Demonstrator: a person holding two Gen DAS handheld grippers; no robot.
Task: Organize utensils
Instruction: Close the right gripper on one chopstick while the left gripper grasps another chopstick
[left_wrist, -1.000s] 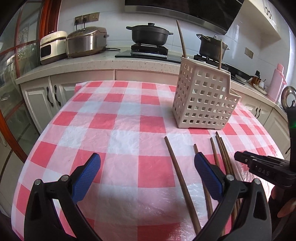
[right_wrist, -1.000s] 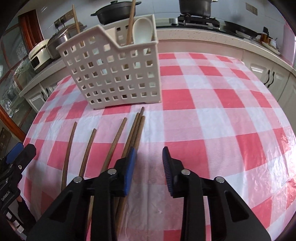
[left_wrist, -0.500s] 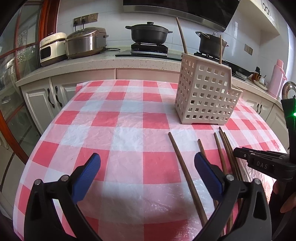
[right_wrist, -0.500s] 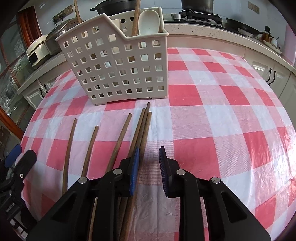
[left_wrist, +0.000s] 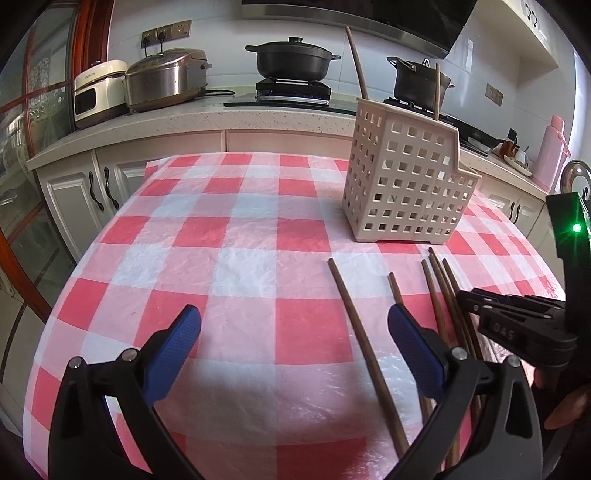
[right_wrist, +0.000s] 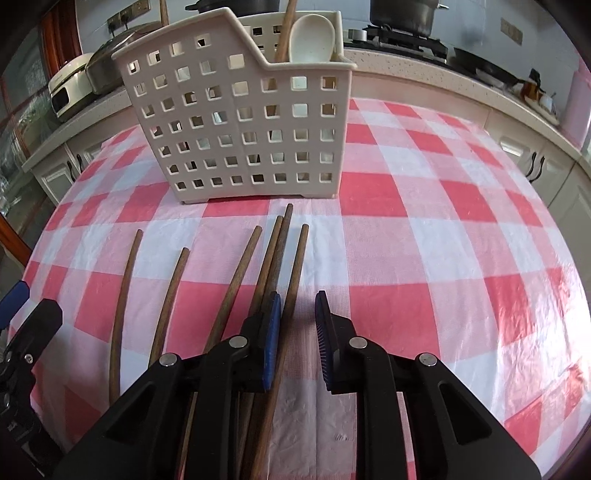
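Note:
Several brown wooden chopsticks (right_wrist: 236, 280) lie side by side on the red-and-white checked tablecloth (right_wrist: 424, 236), in front of a beige perforated utensil caddy (right_wrist: 240, 122). The caddy holds a white spoon (right_wrist: 310, 38) and upright chopsticks. My right gripper (right_wrist: 297, 325) is open a little, low over the rightmost chopstick (right_wrist: 295, 269), which runs between its blue pads. My left gripper (left_wrist: 291, 343) is wide open and empty above the cloth; the chopsticks (left_wrist: 354, 325) and caddy (left_wrist: 406, 181) lie to its right, and the right gripper (left_wrist: 465, 297) shows there too.
A kitchen counter (left_wrist: 184, 125) runs behind the table with a rice cooker (left_wrist: 162, 81), a white appliance (left_wrist: 98, 92), two black pots (left_wrist: 291, 55) on a stove and a pink flask (left_wrist: 552, 151). Cabinet doors (left_wrist: 74, 199) stand past the table's left edge.
My right gripper has moved forward and lower toward the caddy, narrowed its opening, and now straddles the rightmost chopstick. My left gripper has barely shifted and stays wide open.

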